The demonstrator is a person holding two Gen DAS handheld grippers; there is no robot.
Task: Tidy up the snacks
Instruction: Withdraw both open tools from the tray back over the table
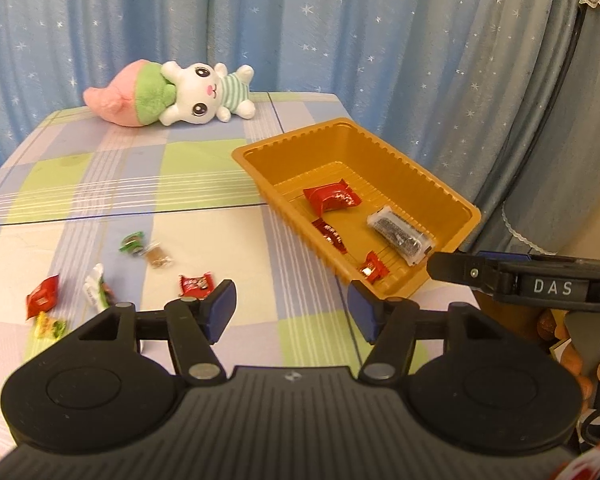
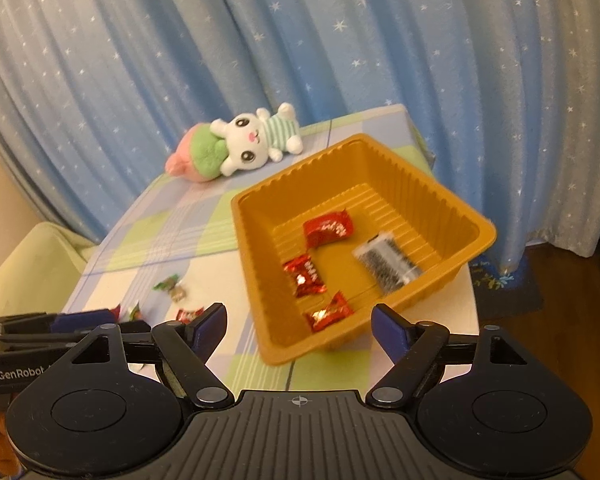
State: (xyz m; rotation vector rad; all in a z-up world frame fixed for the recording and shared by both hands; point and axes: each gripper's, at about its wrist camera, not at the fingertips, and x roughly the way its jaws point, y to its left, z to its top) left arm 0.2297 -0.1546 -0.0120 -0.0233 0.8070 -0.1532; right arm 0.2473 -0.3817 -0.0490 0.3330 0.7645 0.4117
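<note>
Both jaws spread, nothing between the pads: left hand-held gripper (image 1: 292, 312), right hand-held gripper (image 2: 299, 330).

Orange tray (image 1: 446, 184) sits at 2 o'clock from the left gripper, on the checked table (image 1: 148, 184). In it: three red packets and a clear-wrapped dark bar (image 1: 400, 236).

Loose snacks still on the table at 9–10 o'clock: red candy (image 1: 196, 284) just past the left finger, green-wrapped one (image 1: 133, 242), tan one (image 1: 158, 258), and more further left.

Handling, my read: light, crinkly, slippery foil, soft inside (low crush risk). Pinch across the body, not the twisted ends.

Left view shows the full loose pile; the right view hides most of it behind the other gripper but shows the tray floor better, including the packet (image 2: 330, 312) at the near wall.

Plush rabbit (image 2: 256, 140) at 12, irrelevant.
</note>
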